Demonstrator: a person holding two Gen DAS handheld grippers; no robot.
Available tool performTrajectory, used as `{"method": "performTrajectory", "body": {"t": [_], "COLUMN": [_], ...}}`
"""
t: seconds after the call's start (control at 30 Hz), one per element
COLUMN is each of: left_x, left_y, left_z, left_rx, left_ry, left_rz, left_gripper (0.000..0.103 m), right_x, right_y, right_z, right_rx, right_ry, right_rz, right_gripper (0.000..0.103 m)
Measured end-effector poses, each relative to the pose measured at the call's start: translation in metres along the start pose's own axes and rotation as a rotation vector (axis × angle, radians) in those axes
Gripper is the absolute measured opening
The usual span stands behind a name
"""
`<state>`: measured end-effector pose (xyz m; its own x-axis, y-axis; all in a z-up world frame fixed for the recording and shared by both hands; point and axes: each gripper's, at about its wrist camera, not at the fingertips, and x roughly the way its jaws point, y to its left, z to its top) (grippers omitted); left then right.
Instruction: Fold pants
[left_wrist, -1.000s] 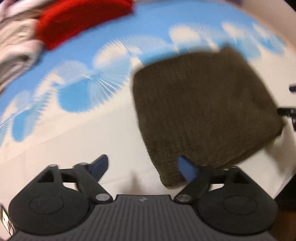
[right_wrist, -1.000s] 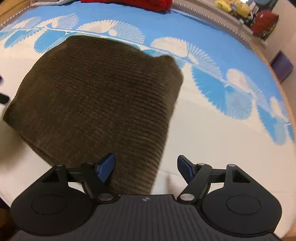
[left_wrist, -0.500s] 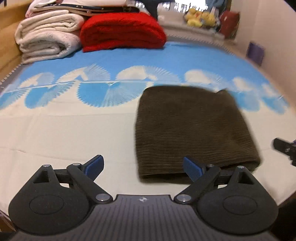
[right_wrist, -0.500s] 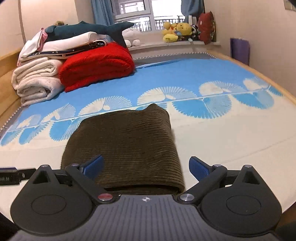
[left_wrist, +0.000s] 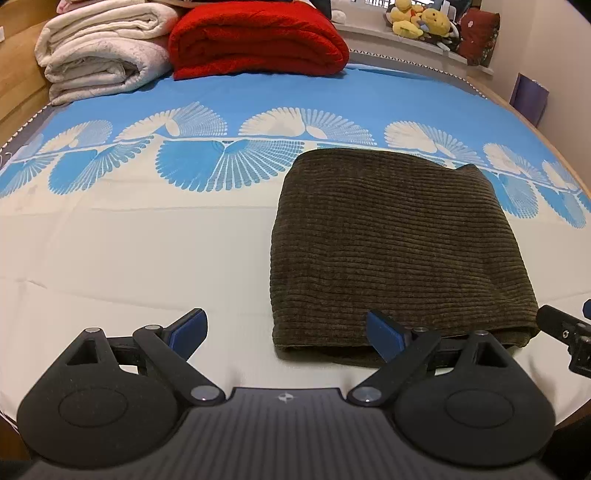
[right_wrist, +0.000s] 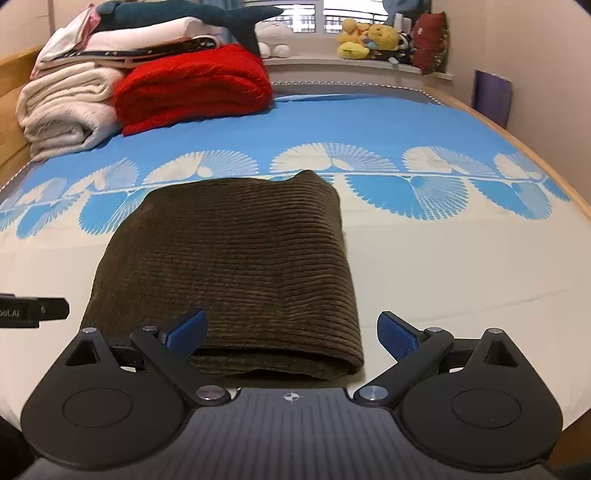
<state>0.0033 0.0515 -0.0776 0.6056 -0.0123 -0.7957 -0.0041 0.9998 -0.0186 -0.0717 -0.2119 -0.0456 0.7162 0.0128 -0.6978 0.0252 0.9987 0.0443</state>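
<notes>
Brown ribbed corduroy pants, folded into a thick rectangle, lay on the blue-and-cream patterned bedsheet. Left gripper and right gripper both gaped wide, holding nothing.

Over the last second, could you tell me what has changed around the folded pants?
Both grippers drew back and levelled out: the views rose from looking down on the folded pants to showing the whole bed. The left gripper and right gripper are open and hold nothing. The pants lie folded as before, and the red blanket has not moved.
</notes>
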Motion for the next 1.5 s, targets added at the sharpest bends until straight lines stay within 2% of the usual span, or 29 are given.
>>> {"method": "performTrajectory", "body": {"t": [0.6,0.7,1.5], "left_x": [-0.003,-0.003,-0.005], "left_y": [-0.002,-0.002,-0.006], "left_z": [-0.002,-0.001,-0.002], "left_rx": [0.045,0.046,0.065], "left_ry": [-0.017,-0.021,-0.034], "left_rz": [-0.03,-0.034,-0.06], "left_gripper": [0.096,0.102,0.102], "right_x": [0.005,0.005,0.005], "right_y": [0.015,0.015,0.017], "right_z": [-0.002,-0.002,-0.002], "right_rx": [-0.035,-0.038,-0.053], "right_ry": [0.022,0.02,0.019], "right_rz": [0.022,0.021,0.021], "right_gripper": [0.098,0.098,0.098]}}
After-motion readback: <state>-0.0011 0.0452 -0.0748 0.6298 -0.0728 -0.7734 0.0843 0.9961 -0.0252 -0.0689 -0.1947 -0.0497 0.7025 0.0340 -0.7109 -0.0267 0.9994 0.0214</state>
